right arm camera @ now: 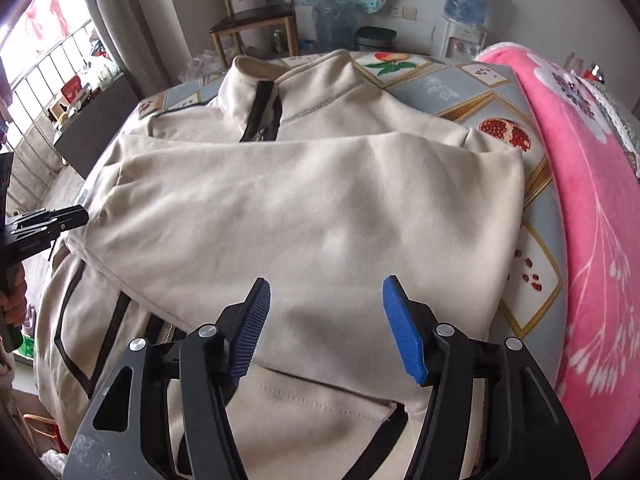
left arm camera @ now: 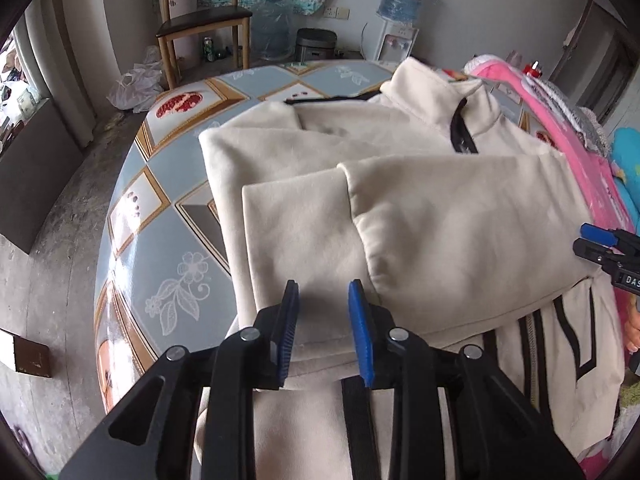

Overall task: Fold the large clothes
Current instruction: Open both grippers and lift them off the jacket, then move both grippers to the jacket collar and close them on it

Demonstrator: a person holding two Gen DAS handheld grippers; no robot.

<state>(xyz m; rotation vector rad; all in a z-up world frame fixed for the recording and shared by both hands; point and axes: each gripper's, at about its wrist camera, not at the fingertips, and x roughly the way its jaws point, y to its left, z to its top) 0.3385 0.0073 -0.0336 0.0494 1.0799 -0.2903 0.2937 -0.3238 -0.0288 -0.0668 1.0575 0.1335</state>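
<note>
A cream jacket (left arm camera: 400,220) with black trim lies front-up on the round table, both sleeves folded across its chest and its zipped collar (left arm camera: 464,120) at the far end. My left gripper (left arm camera: 324,292) hovers over the left sleeve's cuff end, jaws a little apart with nothing pinched. At the right edge of this view the right gripper (left arm camera: 600,244) pokes in. In the right wrist view the jacket (right arm camera: 300,200) fills the middle, and my right gripper (right arm camera: 327,284) stands open above the folded sleeve near the hem. The left gripper (right arm camera: 80,214) shows at the left edge.
The table wears a grey-blue fruit-patterned cloth (left arm camera: 160,248). A pink blanket (right arm camera: 580,200) is heaped along the table's right side, touching the jacket's edge. Behind the table stand a wooden chair (left arm camera: 200,20) and a water dispenser (left arm camera: 400,20). Bare concrete floor lies to the left.
</note>
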